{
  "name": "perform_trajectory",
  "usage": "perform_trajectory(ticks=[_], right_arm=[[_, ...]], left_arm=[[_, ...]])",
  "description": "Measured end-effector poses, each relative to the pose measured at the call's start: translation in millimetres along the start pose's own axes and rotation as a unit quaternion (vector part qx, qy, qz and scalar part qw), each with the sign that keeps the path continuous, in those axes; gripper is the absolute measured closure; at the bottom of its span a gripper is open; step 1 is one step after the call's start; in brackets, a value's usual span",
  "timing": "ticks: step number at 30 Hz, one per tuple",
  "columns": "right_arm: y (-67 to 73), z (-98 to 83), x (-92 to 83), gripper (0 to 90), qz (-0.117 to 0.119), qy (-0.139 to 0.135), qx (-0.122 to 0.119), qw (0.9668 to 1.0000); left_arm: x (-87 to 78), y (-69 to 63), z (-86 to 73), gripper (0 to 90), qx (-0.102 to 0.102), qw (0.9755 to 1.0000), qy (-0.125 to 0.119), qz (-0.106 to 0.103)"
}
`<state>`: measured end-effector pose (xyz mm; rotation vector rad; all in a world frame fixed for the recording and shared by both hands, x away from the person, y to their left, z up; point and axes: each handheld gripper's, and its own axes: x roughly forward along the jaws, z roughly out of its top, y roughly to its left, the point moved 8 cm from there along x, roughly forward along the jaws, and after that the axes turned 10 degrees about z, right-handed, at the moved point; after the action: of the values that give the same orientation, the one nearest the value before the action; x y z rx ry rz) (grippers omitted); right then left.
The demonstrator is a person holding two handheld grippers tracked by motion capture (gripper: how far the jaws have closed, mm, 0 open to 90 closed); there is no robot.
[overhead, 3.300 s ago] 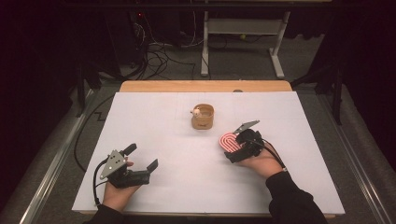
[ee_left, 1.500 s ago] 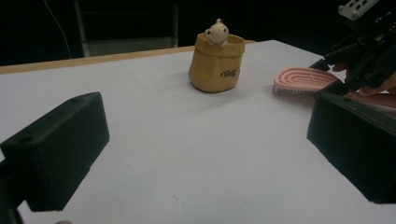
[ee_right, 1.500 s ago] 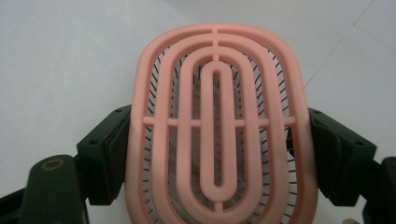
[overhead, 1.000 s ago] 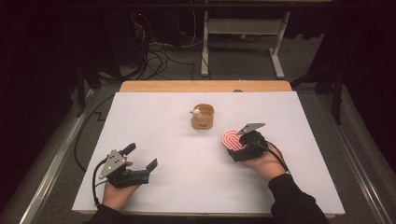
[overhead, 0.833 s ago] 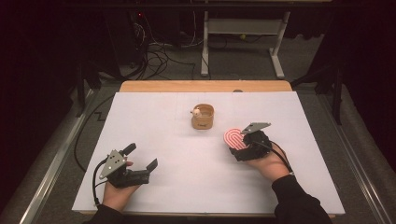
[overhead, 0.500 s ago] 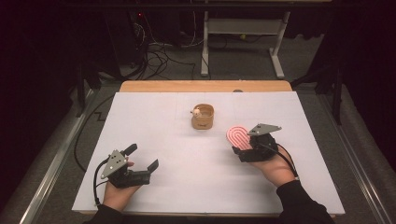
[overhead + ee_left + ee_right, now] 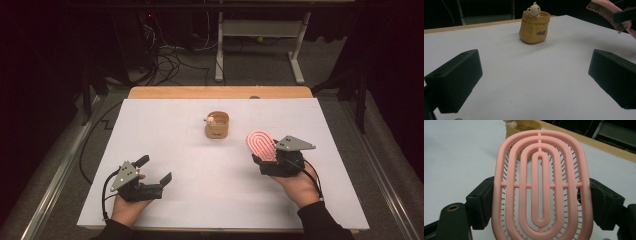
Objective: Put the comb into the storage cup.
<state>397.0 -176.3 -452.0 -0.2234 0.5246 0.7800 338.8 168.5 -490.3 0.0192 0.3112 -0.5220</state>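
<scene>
A pink oval hairbrush (image 7: 262,145) (image 7: 540,187) is held above the white table, bristles down, with my right gripper (image 7: 267,161) shut on its two sides. Its bristled edge (image 7: 607,12) shows at the top right of the left gripper view. A small tan pot with a bear figure on its rim (image 7: 217,125) (image 7: 534,26) stands at the table's middle, left of and beyond the brush; its top (image 7: 522,126) peeks out behind the brush. My left gripper (image 7: 152,170) rests near the front left of the table, jaws wide apart with nothing between them.
The white sheet (image 7: 190,170) covers a wooden table whose far edge (image 7: 220,92) shows bare. Beyond it lie cables and a desk frame (image 7: 260,45) on the floor. Metal rails (image 7: 55,180) run along both sides.
My right gripper has carried the brush to the right and lifted it a little, away from the pot. The left gripper has stayed put.
</scene>
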Motion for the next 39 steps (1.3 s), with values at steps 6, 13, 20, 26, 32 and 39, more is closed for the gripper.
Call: perform_trajectory(ticks=[6, 13, 20, 26, 32, 39], right_arm=[[5.3, 5.3, -2.9, 20.4, -0.001, -0.040, 0.002, 0.9992], [15.2, 13.6, -1.6, 20.5, 0.002, -0.086, 0.001, 0.9963], [24.7, 20.1, -0.8, 20.4, 0.006, -0.115, -0.008, 0.9933], [31.6, 26.8, -1.8, 20.4, 0.014, -0.140, -0.009, 0.9900], [36.6, 31.8, 0.7, 20.4, 0.019, -0.156, -0.011, 0.9875], [43.8, 43.5, 4.6, 20.4, 0.024, -0.177, -0.020, 0.9837]], left_arm=[[0.9, -1.9, -1.0, 0.0, -0.001, 1.0000, 0.004, -0.003], [1.0, -2.4, -1.6, 0.0, -0.001, 1.0000, 0.007, -0.004], [0.6, -2.3, -1.5, 0.0, -0.001, 1.0000, 0.007, -0.001], [0.2, -3.3, -1.4, 0.0, -0.004, 1.0000, 0.006, -0.004], [0.7, -5.5, -2.0, 0.0, -0.005, 0.9999, 0.010, -0.005], [1.9, -8.2, -4.1, 0.0, -0.004, 0.9997, 0.021, -0.006]])
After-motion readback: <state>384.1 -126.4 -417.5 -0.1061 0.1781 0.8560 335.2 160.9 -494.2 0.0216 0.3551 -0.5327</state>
